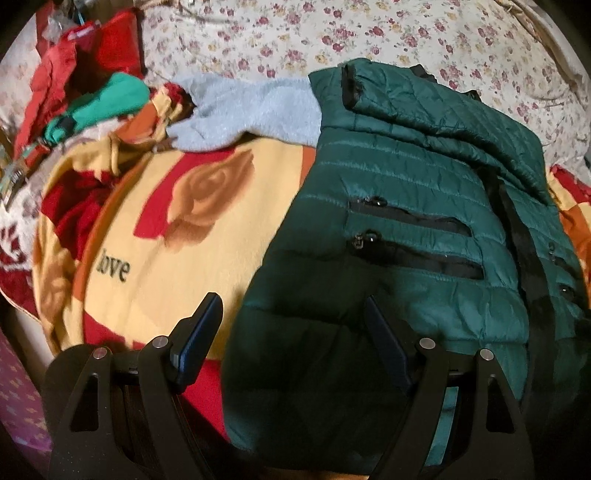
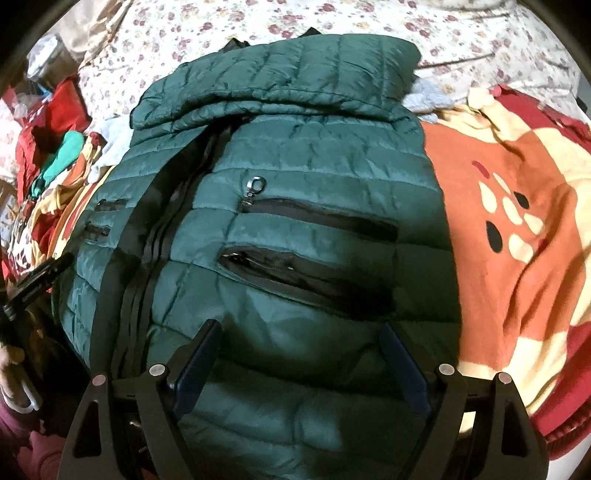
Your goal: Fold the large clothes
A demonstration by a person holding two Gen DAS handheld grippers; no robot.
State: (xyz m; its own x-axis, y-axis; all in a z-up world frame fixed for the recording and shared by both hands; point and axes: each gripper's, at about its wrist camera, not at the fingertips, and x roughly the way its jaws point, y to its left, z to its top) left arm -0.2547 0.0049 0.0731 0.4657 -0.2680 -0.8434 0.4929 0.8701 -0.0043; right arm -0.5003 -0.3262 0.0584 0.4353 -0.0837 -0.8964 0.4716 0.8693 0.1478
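A dark green quilted puffer jacket (image 1: 417,229) (image 2: 295,177) lies on a yellow, red and orange blanket (image 1: 192,229) (image 2: 517,236), with black zip pockets and its sleeves folded across the top. My left gripper (image 1: 295,306) hangs open over the jacket's left bottom edge, one finger over the blanket and one over the jacket. Over the lower middle of the jacket my right gripper (image 2: 299,332) stands open with only jacket fabric below its fingers. The left gripper (image 2: 40,273) also shows at the left edge of the right wrist view.
A pale blue fleece (image 1: 251,110) lies behind the jacket's left side. Red and green clothes (image 1: 99,88) pile up at the far left. A floral sheet (image 1: 332,33) (image 2: 461,40) covers the bed behind. A maroon sleeve (image 2: 33,443) shows at the bottom left.
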